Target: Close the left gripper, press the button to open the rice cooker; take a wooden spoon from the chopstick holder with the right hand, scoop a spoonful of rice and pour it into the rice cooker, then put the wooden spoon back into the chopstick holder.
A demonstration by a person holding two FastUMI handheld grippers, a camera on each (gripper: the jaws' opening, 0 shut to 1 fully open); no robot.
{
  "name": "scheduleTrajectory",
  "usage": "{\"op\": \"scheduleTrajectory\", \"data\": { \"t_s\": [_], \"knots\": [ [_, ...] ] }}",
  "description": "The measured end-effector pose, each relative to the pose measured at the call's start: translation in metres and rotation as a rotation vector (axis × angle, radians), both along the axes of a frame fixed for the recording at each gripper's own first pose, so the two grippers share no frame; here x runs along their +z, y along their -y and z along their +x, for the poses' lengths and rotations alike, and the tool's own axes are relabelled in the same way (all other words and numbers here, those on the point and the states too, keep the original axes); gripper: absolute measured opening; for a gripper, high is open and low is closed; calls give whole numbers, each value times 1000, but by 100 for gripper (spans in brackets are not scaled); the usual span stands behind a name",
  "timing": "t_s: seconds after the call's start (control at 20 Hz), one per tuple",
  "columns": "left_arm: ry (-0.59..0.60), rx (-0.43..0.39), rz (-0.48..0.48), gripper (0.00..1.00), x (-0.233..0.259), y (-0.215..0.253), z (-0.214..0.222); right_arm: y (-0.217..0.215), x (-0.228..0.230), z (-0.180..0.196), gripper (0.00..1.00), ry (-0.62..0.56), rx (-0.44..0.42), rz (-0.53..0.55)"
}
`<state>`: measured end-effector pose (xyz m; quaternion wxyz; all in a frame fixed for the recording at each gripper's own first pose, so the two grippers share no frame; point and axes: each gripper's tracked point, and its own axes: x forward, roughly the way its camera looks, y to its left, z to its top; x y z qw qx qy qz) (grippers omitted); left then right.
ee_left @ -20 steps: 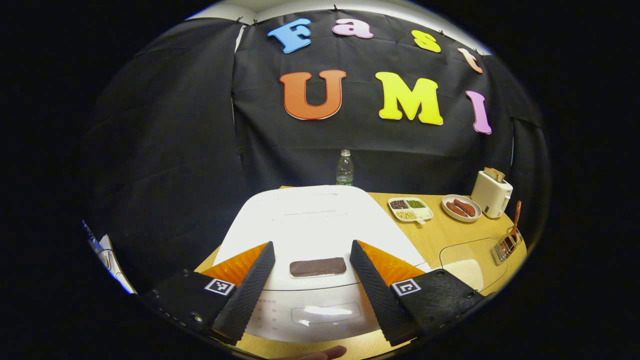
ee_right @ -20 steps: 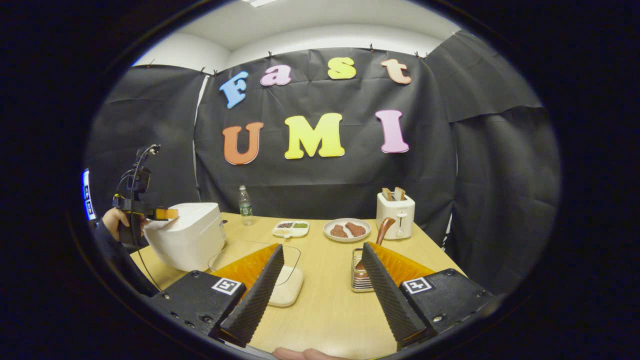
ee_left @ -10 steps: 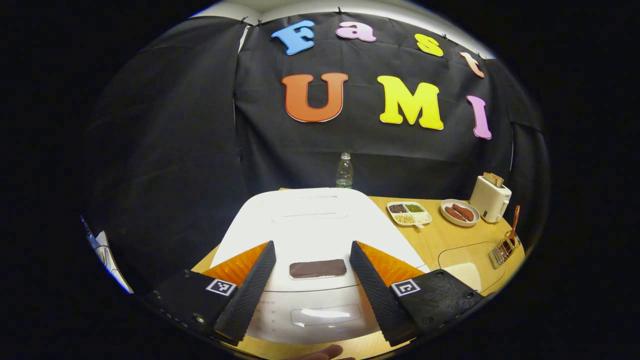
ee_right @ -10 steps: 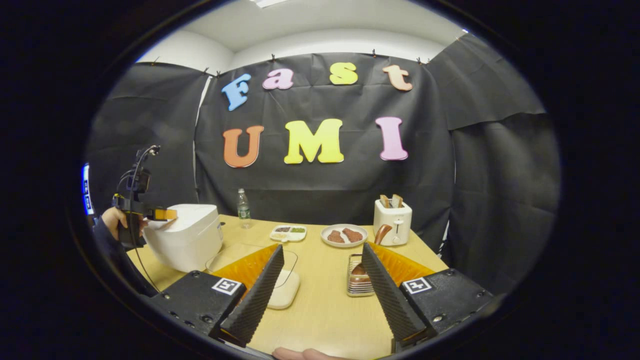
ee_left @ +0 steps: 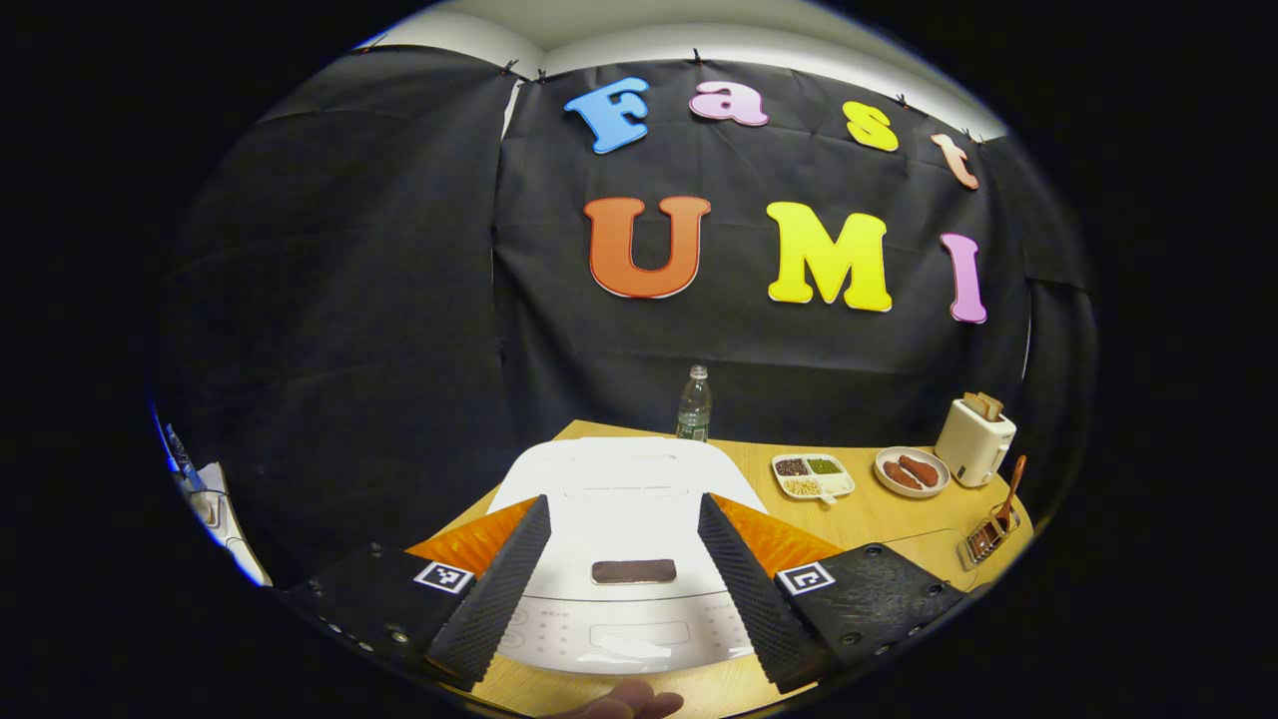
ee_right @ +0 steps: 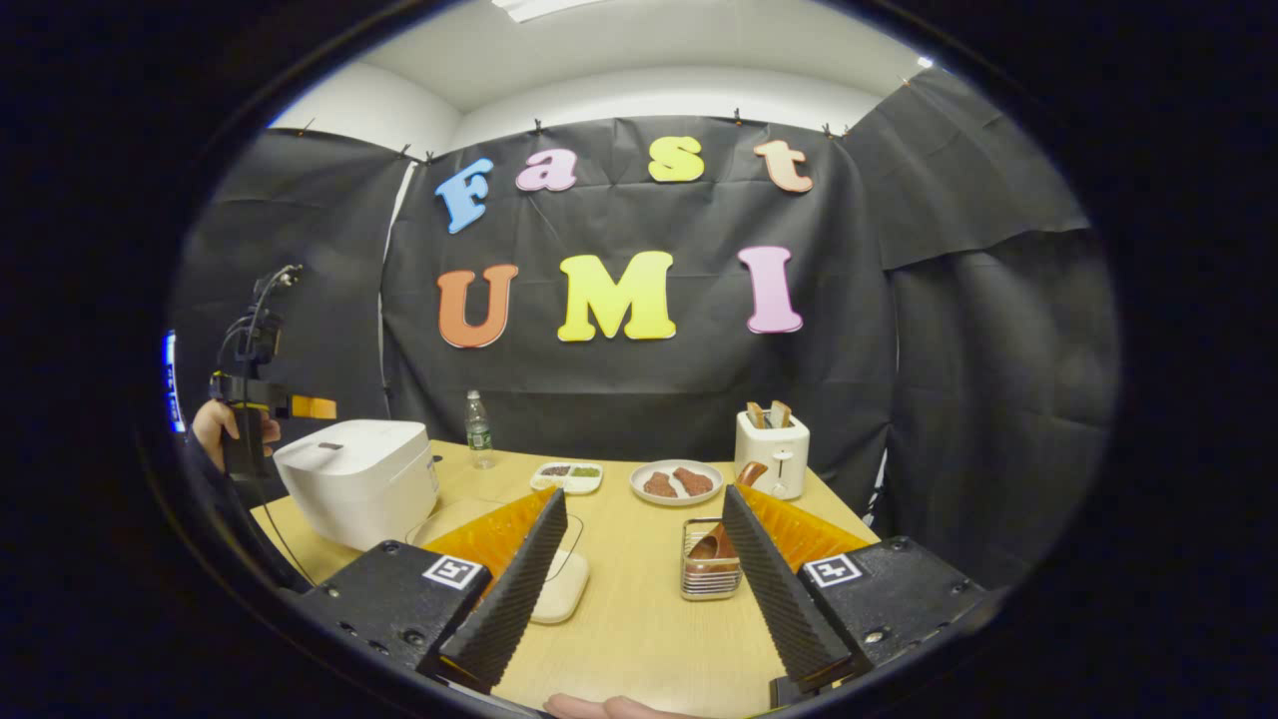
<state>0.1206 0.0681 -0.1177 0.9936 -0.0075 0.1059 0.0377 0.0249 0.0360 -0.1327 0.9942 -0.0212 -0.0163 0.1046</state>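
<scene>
left gripper [ee_left: 621, 584]: jaws spread, above closed rice cooker [ee_left: 619, 499], dark button [ee_left: 633, 571] between fingers | right gripper [ee_right: 644, 584]: jaws spread, empty, chopstick holder [ee_right: 707, 574] with wooden spoon [ee_right: 744, 479] just ahead

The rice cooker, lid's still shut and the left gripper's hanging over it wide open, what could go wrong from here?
1. The left gripper is open, its fingers straddling the dark button on the rice cooker; pressing down like this would likely miss the button.
2. The wooden spoon leans in the chopstick holder close to the toaster; the right gripper might bump it.
</scene>
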Motion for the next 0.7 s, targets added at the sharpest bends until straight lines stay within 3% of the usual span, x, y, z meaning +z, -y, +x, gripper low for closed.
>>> {"op": "scheduleTrajectory", "data": {
  "t_s": [0.35, 0.7],
  "knots": [
    [133, -38, 35, 95, 55, 25, -57, 6, 26, -9, 100, 65, -49, -4],
    [284, -140, 55, 95, 82, 73, -119, 5, 48, -28, 99, 140, -114, -21]
  ]
}}
